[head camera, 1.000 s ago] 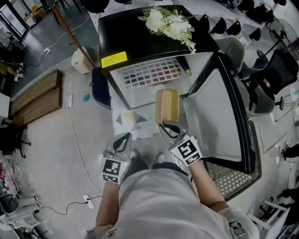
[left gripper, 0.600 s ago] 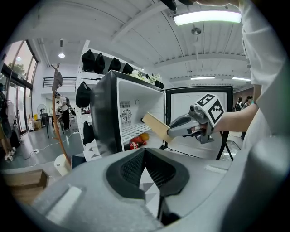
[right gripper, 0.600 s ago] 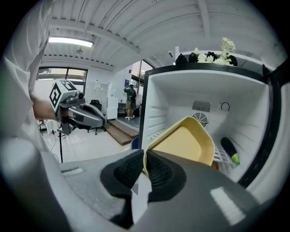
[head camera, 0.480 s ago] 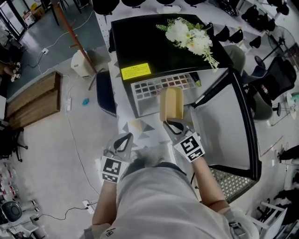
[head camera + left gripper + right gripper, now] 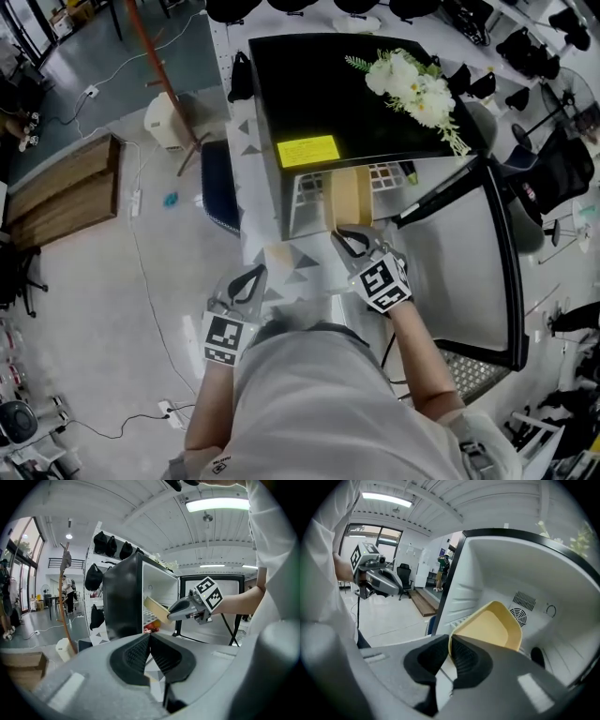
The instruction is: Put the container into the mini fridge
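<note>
Head view: my right gripper [image 5: 349,234] pinches the rim of the container [image 5: 349,195], its long axis pointing into the mini fridge [image 5: 337,94]; my left gripper [image 5: 246,283] is closed on nothing.

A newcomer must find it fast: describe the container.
Find the black mini fridge with white flowers on top and its door open. At its opening, the right gripper pinches the container. It is a shallow, empty, pale yellow tub, the only thing being held.

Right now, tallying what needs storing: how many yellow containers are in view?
1: the yellow container, held by the right gripper at the mini fridge opening. More may be hidden inside.
</note>
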Tool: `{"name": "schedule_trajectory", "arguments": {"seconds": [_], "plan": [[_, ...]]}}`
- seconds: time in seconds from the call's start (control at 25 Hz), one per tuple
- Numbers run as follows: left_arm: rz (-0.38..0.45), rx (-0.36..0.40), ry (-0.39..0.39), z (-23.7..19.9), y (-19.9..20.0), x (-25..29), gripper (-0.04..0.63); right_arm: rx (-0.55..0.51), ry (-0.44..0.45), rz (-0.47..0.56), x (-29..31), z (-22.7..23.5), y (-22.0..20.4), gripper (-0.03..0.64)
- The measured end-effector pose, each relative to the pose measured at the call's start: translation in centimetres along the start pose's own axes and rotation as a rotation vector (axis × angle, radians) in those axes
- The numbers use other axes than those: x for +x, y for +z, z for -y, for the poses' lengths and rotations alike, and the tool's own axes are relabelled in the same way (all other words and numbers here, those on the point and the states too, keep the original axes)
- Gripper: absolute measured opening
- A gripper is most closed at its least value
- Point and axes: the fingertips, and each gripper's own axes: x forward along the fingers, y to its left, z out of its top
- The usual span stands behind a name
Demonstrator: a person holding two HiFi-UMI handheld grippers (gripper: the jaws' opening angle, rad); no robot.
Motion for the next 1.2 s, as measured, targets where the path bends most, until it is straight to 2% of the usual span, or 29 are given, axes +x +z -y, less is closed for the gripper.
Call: {"name": "schedule_trajectory", "arguments": {"seconds": [0.12,0.68,1.2], "plan": [[0.011,-0.008,0.007,-0.5,0.1,-0.2,0.009,-0.060,0.016,-0.031,1.1,0.5,0.1,0.023],[0.033,-0.052,0.079,-2.2,-0.5,-0.5,0.009,-0.213,0.051,-0.099,4.6,2.8,0.5,0.025],[0.030,-0.081,0.161,-3.5,-1.1,-1.0,0.009,-0.289,0.093,-0.101,7.6,4.0,1.9,0.029]]}}
